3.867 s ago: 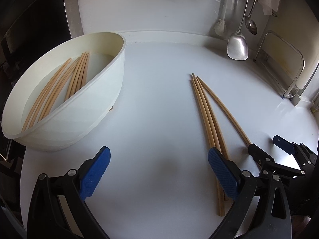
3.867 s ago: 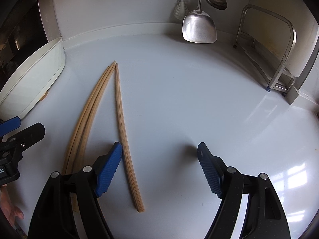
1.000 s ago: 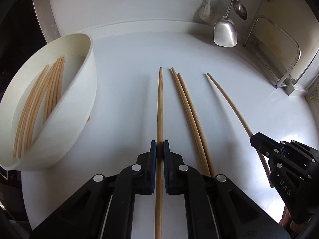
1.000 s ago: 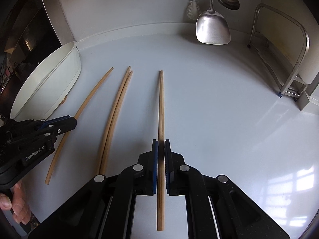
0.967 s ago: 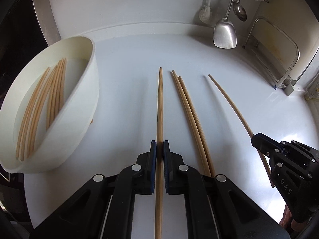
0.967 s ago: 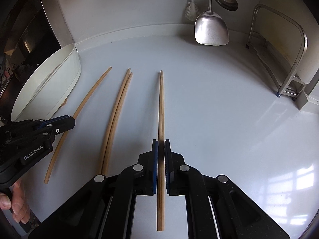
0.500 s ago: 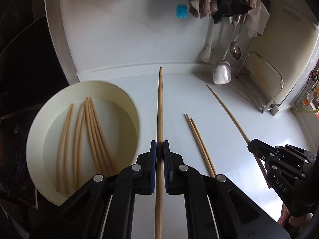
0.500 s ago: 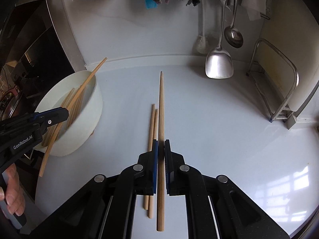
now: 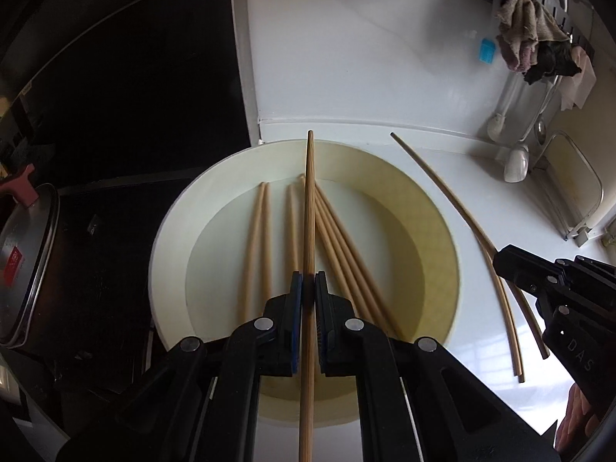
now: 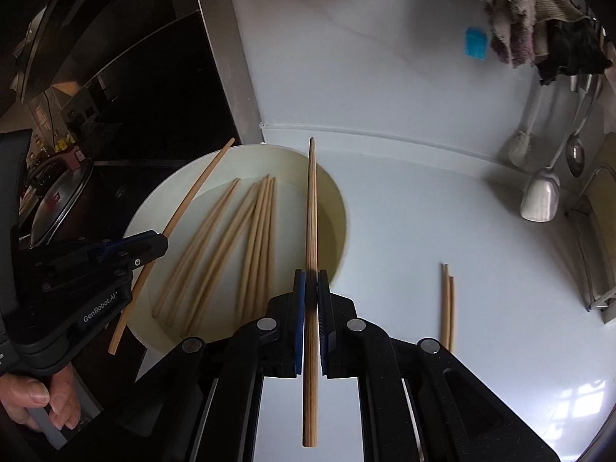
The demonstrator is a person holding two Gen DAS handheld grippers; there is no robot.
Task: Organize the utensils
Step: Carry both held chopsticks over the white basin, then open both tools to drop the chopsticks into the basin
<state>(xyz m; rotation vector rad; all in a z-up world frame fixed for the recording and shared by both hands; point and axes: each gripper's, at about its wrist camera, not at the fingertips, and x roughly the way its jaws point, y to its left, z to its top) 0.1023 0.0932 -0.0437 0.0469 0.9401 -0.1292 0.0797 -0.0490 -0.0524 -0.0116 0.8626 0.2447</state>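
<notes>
My left gripper (image 9: 306, 288) is shut on a wooden chopstick (image 9: 309, 208) and holds it in the air above the white bowl (image 9: 169, 231), which holds several chopsticks (image 9: 338, 246). My right gripper (image 10: 311, 288) is shut on another chopstick (image 10: 312, 208), held over the bowl's right rim (image 10: 338, 200). The right gripper and its chopstick (image 9: 442, 192) show at the right of the left wrist view. The left gripper (image 10: 142, 246) and its chopstick (image 10: 192, 192) show at the left of the right wrist view. Two chopsticks (image 10: 448, 304) lie on the white counter, right of the bowl.
A metal pot with a lid (image 9: 23, 265) stands on the dark stove left of the bowl. A spatula (image 10: 541, 192), a ladle (image 10: 575, 158) and cloths (image 10: 516, 19) hang on the back wall. A metal rack (image 9: 577, 192) stands at the far right.
Both grippers have lifted and swung left with their chopsticks, from above the counter to above the bowl. The two remaining chopsticks stay on the counter.
</notes>
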